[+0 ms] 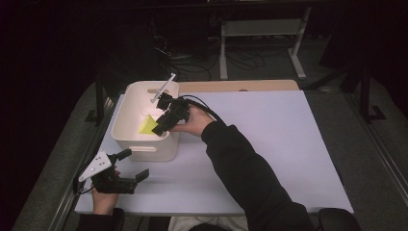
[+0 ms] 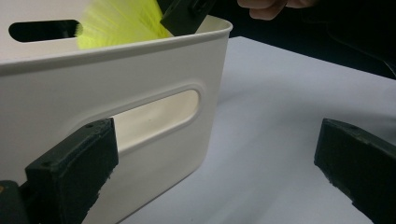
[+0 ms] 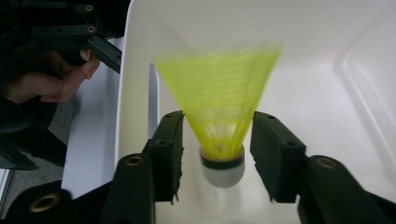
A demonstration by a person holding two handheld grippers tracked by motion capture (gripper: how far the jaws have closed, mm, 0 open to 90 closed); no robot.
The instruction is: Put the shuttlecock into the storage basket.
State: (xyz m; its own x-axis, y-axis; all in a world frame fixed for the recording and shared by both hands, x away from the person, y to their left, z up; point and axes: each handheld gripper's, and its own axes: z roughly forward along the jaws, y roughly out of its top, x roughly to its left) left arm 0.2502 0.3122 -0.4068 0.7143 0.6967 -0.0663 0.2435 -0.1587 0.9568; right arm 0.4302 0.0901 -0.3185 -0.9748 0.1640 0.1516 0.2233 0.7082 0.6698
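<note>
A white table [image 1: 269,144] stands before a metal frame [image 1: 262,29].

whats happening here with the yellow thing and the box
A person works two handheld grippers at a table. The right gripper reaches into a white plastic bin with a yellow shuttlecock between its jaws; the pads stand slightly apart from it and the shuttlecock looks blurred, so it seems to be dropping in. The left gripper rests open on the table beside the bin, holding nothing.

Dark room, light falling on centre of frame. White bench [image 1: 269,144] mid-frame, wooden strip [image 1: 240,85] along its far edge. Grey floor [image 1: 375,159] around. White frame legs [image 1: 262,29] and cables [image 1: 192,62] at top.
</note>
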